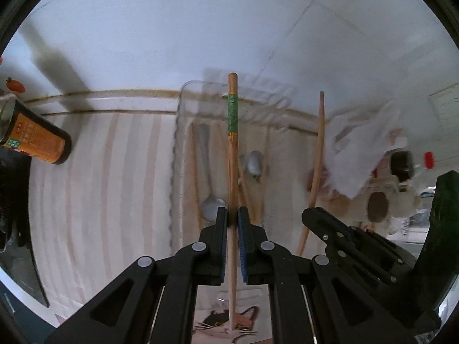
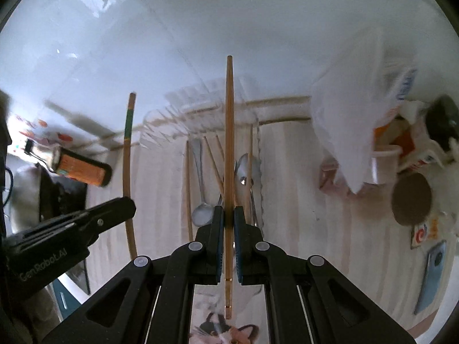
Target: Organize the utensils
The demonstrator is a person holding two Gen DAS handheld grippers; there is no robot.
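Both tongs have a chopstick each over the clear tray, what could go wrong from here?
1. The left tongs pinch the green-banded chopstick on a thin stretch of shaft with long ends free; it may pivot or slip.
2. The right tongs hold the plain chopstick close beside it, so the sticks or tongs may knock together.
3. The clear tray already holds spoons and chopsticks; a dropped stick may land crossed or bounce out.

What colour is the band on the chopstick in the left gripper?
Green, with a thin gold ring beneath, on the wooden chopstick. It shows best in the left wrist view.
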